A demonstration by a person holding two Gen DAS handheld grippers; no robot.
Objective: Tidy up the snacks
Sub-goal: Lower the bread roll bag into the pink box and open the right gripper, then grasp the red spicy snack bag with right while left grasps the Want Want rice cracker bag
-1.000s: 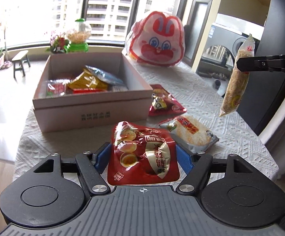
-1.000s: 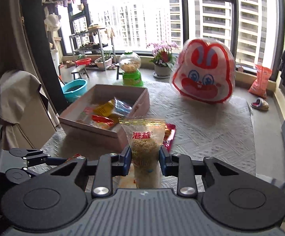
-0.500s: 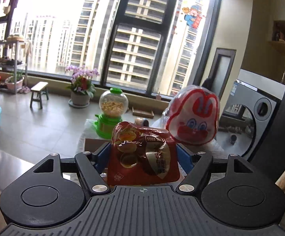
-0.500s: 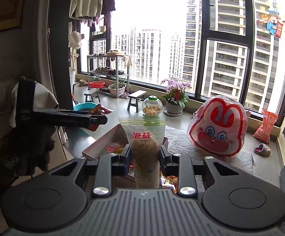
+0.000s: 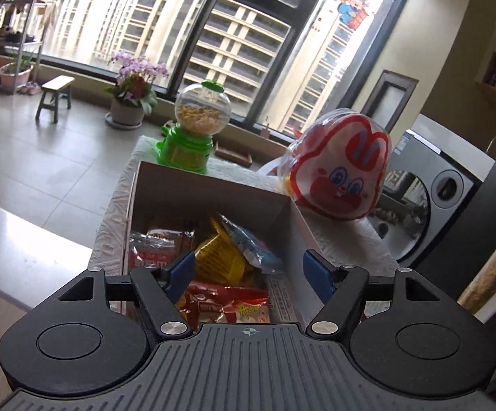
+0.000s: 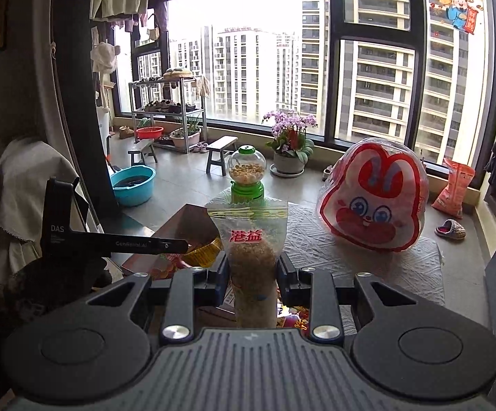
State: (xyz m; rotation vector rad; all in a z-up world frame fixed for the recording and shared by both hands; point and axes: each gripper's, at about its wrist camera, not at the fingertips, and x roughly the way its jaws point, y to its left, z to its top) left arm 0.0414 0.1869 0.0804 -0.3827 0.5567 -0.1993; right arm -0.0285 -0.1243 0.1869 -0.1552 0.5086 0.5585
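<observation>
My left gripper [image 5: 248,269] is open and empty, held over the near end of the cardboard box [image 5: 210,188]. Below it in the box lie a red snack packet [image 5: 227,303], a yellow packet [image 5: 219,258], a blue-silver packet [image 5: 251,245] and a red-and-silver packet [image 5: 152,250]. My right gripper [image 6: 252,274] is shut on a clear bag of tan grains [image 6: 250,257] with red lettering, held upright above the table. The left gripper shows from the side in the right wrist view [image 6: 176,245], over the box [image 6: 193,222].
A green gumball-style dispenser [image 5: 198,130] and a red rabbit-face bag [image 5: 342,171] stand on the white table cloth [image 6: 368,257] behind the box. More red packets [image 6: 294,320] lie under my right gripper. A washing machine [image 5: 436,185] stands to the right.
My left gripper has opened and let go of the red egg-snack packet, which now lies in the box. The left gripper tilted down over the box. The right gripper still holds its bag.
</observation>
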